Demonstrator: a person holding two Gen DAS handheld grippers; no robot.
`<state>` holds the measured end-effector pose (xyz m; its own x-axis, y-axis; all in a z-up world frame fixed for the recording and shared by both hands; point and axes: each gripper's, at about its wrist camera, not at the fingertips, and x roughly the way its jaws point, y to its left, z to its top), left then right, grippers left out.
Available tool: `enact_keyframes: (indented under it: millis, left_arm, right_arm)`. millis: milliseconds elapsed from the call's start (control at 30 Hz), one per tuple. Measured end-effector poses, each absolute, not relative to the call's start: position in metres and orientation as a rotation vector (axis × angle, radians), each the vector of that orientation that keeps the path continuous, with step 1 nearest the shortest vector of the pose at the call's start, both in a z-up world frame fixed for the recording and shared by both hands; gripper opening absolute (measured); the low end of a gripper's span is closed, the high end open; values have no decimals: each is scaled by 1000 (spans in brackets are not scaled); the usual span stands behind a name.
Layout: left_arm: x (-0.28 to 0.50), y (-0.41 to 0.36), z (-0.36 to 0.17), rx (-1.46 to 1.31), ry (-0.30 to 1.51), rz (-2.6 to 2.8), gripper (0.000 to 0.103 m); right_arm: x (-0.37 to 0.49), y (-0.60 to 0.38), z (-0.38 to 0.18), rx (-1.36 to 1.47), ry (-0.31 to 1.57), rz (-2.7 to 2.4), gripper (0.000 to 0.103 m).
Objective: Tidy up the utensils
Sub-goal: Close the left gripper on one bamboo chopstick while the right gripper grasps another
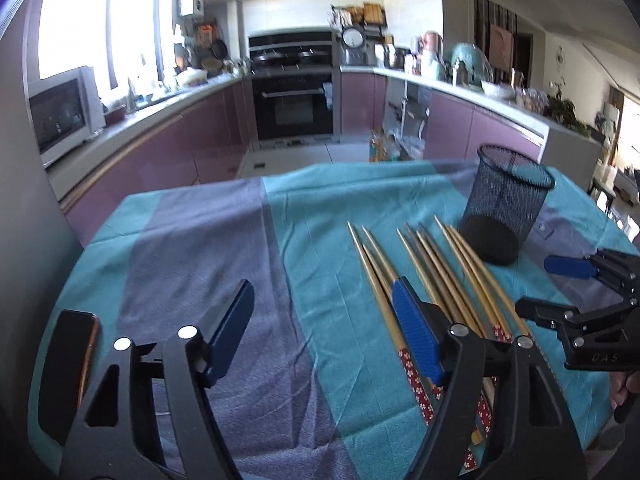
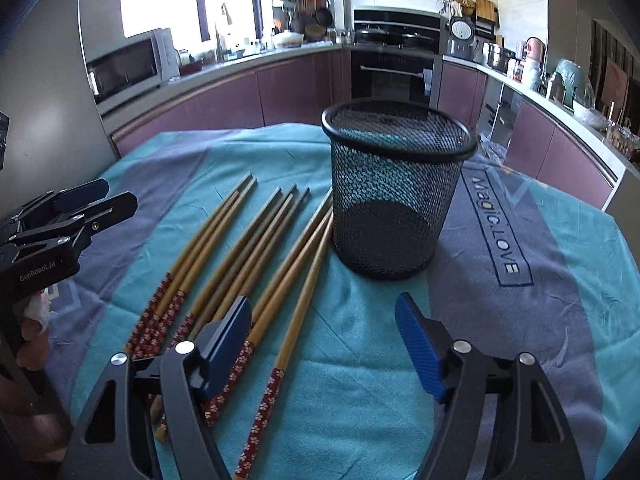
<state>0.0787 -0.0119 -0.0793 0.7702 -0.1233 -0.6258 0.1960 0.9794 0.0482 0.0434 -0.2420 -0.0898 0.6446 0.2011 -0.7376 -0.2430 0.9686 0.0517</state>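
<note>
Holding both tools over the cloth-covered table [image 2: 540, 240], I have my left gripper [image 1: 324, 332] with its jaws apart and nothing between them, and my right gripper [image 2: 324, 340] likewise apart and empty. Just beyond lie the chopsticks [image 2: 256, 240], fanned side by side on the cloth. Past their tips the black mesh holder [image 2: 394, 192] stands upright, empty.

Left gripper [image 1: 320, 324] low in frame, jaws parted, nothing clamped between blue pads. Right gripper [image 2: 324, 336] likewise at bottom centre, jaws apart, empty. A hand [image 2: 34, 320] gripping the handle at left edge.
</note>
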Motion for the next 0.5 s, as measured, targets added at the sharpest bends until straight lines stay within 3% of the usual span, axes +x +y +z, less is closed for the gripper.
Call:
enact_keyframes:
  millis: [267,500]
  left_arm:
    - [110,-34,-111,174,808,-212,48]
    - [122,-46,-120,167,839,-261,46]
  right_arm:
    - [55,-240,-102,-59,895,240,57]
    - [66,-238,-106,-64,903,240,55]
